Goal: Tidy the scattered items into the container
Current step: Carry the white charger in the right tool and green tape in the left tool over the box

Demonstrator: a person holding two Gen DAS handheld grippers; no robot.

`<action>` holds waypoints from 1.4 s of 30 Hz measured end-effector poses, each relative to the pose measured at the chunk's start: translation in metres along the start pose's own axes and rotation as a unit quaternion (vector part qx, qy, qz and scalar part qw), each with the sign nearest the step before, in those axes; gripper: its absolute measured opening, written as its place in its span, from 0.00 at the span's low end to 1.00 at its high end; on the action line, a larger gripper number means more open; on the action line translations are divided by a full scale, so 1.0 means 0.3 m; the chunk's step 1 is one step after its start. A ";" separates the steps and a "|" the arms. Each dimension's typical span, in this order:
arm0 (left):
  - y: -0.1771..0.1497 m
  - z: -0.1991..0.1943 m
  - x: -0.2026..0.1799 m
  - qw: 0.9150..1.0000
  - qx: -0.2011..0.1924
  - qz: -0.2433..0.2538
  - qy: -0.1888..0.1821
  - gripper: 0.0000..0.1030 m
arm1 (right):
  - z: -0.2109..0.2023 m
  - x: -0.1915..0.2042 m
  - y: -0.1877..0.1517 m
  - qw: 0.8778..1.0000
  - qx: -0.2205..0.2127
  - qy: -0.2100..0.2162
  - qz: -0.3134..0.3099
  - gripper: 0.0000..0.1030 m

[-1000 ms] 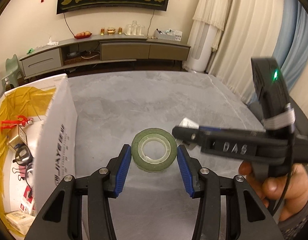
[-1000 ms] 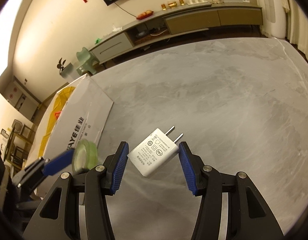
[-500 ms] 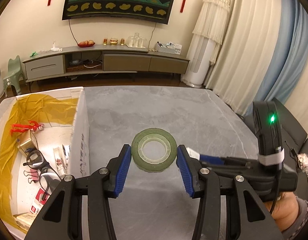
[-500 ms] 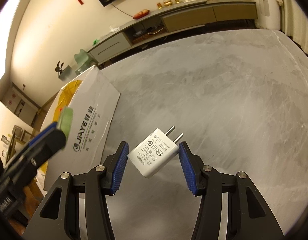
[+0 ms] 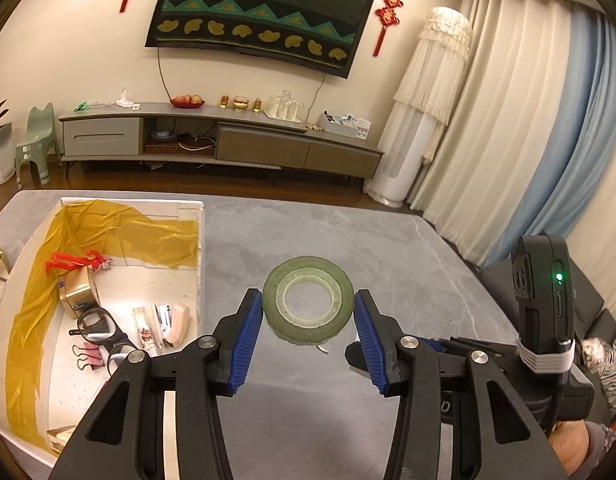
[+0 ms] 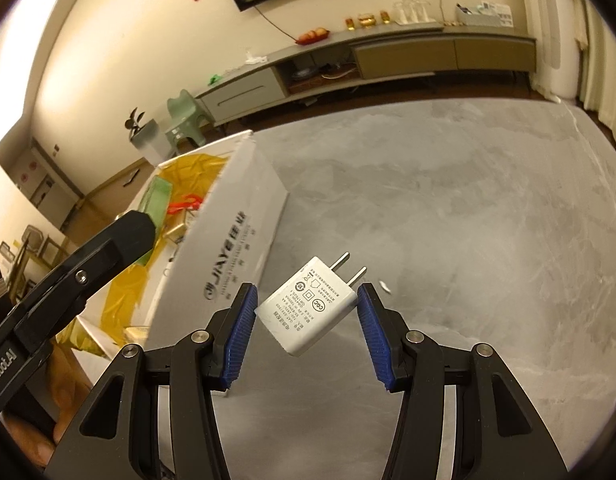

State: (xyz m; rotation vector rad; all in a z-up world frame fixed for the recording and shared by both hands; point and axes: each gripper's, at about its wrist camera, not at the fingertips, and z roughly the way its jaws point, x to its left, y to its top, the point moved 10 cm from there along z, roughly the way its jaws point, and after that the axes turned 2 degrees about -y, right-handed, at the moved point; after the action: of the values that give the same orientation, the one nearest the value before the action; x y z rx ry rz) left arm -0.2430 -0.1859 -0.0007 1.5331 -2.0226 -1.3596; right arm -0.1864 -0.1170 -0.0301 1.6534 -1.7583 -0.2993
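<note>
Left tongs (image 5: 308, 314): blue pads closed against both sides of a green tape roll (image 5: 308, 300), held clear above the grey counter (image 5: 387, 248). Right tongs (image 6: 306, 316): pinched on a white plug adapter (image 6: 308, 310), prongs pointing to 1 o'clock, also off the counter. White cardboard box (image 5: 201, 240), yellow-lined, sits at 9 o'clock of the left tongs; inside lie glasses (image 5: 96, 322), a red figure (image 5: 74, 260), a gold tin (image 5: 78, 290), binder clips (image 5: 86, 358). From the right wrist the box wall (image 6: 236, 236) stands at 10 o'clock, just beside the adapter.
</note>
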 end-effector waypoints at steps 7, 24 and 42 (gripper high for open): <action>0.054 -0.071 0.074 0.999 -0.026 -0.025 0.004 0.47 | -0.030 0.093 0.024 1.000 -0.008 -0.002 -0.023 0.53; 0.109 -0.175 0.243 0.995 -0.059 -0.081 0.015 0.47 | -0.061 0.333 0.084 0.996 -0.024 0.010 -0.088 0.53; 0.071 -0.297 0.482 0.984 -0.083 -0.148 0.051 0.47 | -0.018 0.520 0.130 0.989 -0.024 0.024 -0.144 0.53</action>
State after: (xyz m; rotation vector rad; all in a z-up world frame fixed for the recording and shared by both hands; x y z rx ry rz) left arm -0.2548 -0.3556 0.0181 1.8383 -1.6229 -1.4774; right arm -0.2052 -0.2566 0.0478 1.8645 -1.4654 -0.4256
